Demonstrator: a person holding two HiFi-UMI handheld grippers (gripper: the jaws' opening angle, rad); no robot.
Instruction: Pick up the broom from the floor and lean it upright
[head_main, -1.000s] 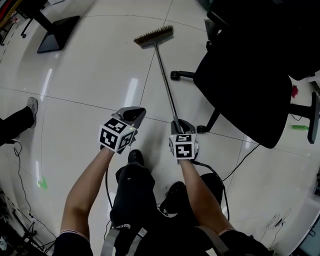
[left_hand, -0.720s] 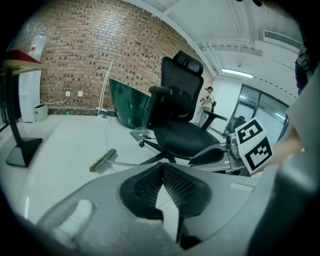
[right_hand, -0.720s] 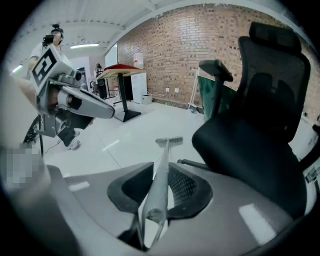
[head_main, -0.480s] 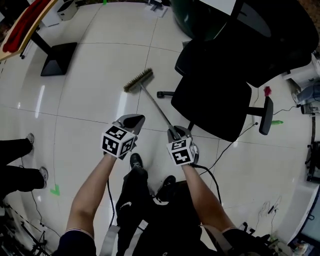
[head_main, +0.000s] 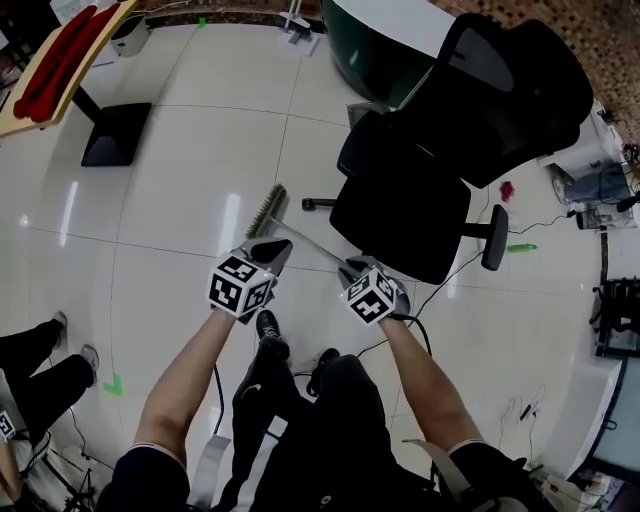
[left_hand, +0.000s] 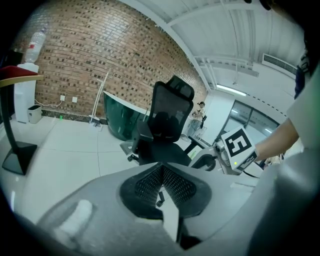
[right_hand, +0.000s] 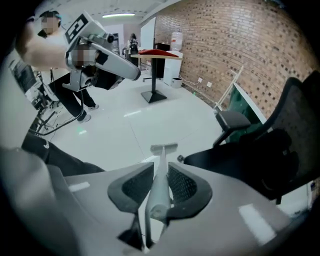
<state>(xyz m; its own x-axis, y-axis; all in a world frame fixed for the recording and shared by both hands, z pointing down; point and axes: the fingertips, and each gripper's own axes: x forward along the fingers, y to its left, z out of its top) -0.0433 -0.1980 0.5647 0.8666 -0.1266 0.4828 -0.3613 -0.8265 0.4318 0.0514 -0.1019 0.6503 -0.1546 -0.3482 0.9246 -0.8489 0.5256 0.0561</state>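
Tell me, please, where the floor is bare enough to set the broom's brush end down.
Bare tiles lie between the black stand base and the broom head. It is crowded on the other side, around the office chair and the green-fronted desk.

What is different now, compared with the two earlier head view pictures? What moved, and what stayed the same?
Both hand-held grippers rose as the person stood up. The right hand-held gripper raised the handle end of the broom, so the handle now slopes more steeply, brush end lowest. Unchanged: the right one stays shut on the handle; the left hand-held gripper stays shut and empty.
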